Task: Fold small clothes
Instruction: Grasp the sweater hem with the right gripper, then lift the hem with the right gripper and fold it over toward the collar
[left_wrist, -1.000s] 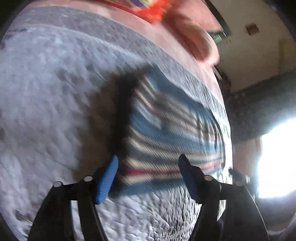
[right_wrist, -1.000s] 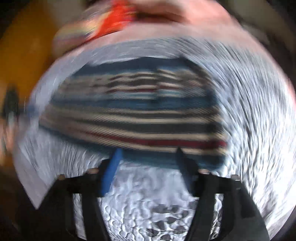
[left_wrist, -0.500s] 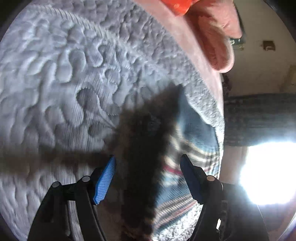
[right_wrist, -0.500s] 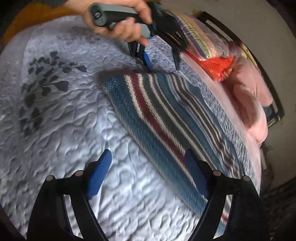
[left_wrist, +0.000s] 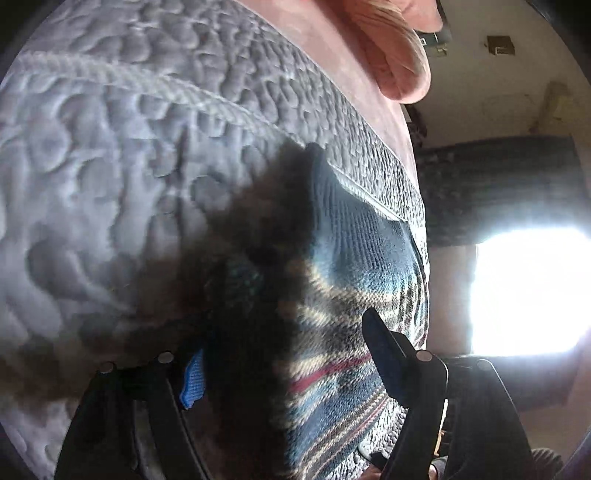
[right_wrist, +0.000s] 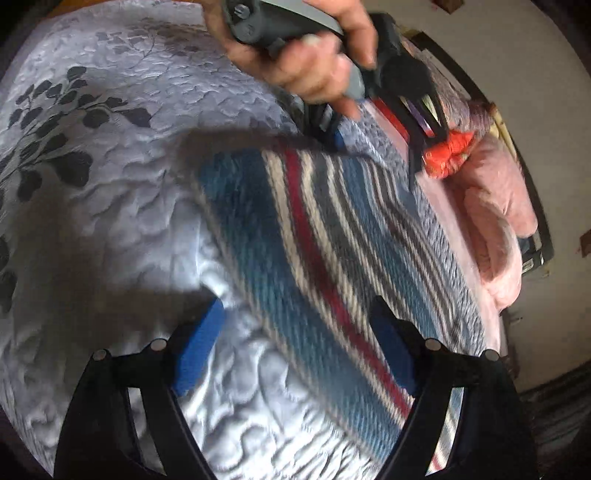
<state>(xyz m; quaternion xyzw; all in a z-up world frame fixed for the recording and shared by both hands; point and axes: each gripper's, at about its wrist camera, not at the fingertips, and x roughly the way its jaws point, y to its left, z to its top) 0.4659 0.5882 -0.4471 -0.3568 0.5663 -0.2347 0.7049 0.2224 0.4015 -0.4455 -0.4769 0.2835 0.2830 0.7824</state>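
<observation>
Striped knit garment (right_wrist: 332, 266) lies flat on the quilted grey bedspread (right_wrist: 110, 229), long axis running diagonally from the left gripper (right_wrist: 373, 147) toward the right gripper (right_wrist: 295, 350). Its near edge is blurred; shadow hides its left side in the left wrist view. Pink pillows (right_wrist: 495, 229) line the bed's far edge. Both grippers' jaws stand wide apart, holding nothing.

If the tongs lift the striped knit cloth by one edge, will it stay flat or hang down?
The striped knit cloth will probably hang down: it already bends over the bumpy quilt. Its thick ribbed knit looks grippy, so it is unlikely to slip.
</observation>
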